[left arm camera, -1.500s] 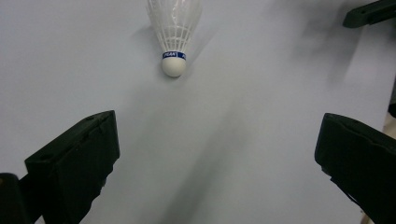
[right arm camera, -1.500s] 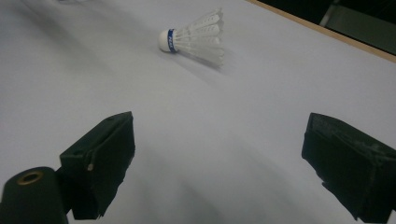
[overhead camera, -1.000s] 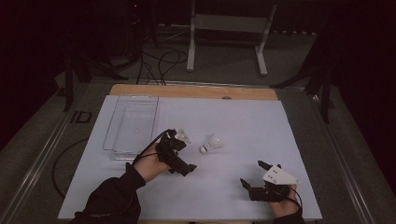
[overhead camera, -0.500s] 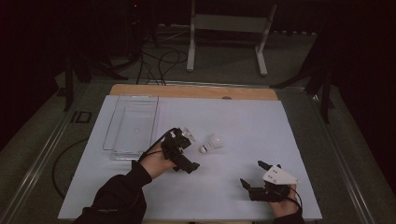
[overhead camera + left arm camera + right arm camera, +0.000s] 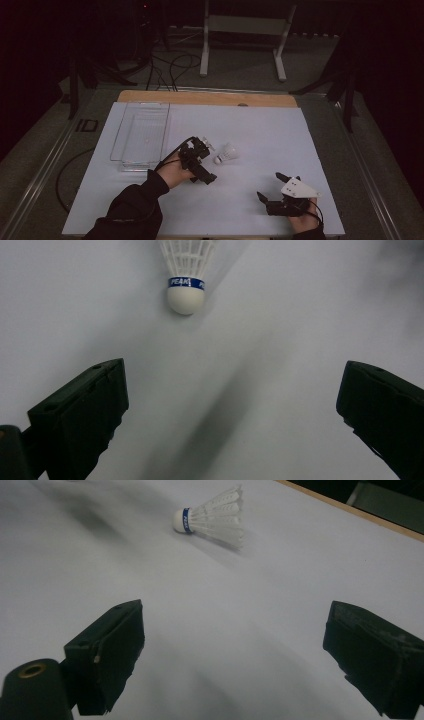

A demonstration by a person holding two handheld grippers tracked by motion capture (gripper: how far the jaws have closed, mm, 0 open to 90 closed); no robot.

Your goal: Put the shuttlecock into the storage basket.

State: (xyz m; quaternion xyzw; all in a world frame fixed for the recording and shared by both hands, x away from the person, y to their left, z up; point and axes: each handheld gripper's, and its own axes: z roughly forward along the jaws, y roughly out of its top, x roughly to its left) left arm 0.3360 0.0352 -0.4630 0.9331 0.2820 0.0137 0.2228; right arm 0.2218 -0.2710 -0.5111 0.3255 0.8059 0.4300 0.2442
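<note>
A white shuttlecock [image 5: 226, 152] with a blue band lies on its side on the white table sheet [image 5: 260, 130], right of a clear tray [image 5: 142, 135]. The left gripper [image 5: 202, 162] sits just beside it, jaws wide apart and empty. The right gripper [image 5: 275, 192], near right, is also spread wide, holding nothing.

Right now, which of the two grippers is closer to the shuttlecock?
The left gripper, held just beside the white shuttlecock near the clear tray. The right gripper sits farther off, near the table's front edge. Both are open.
</note>
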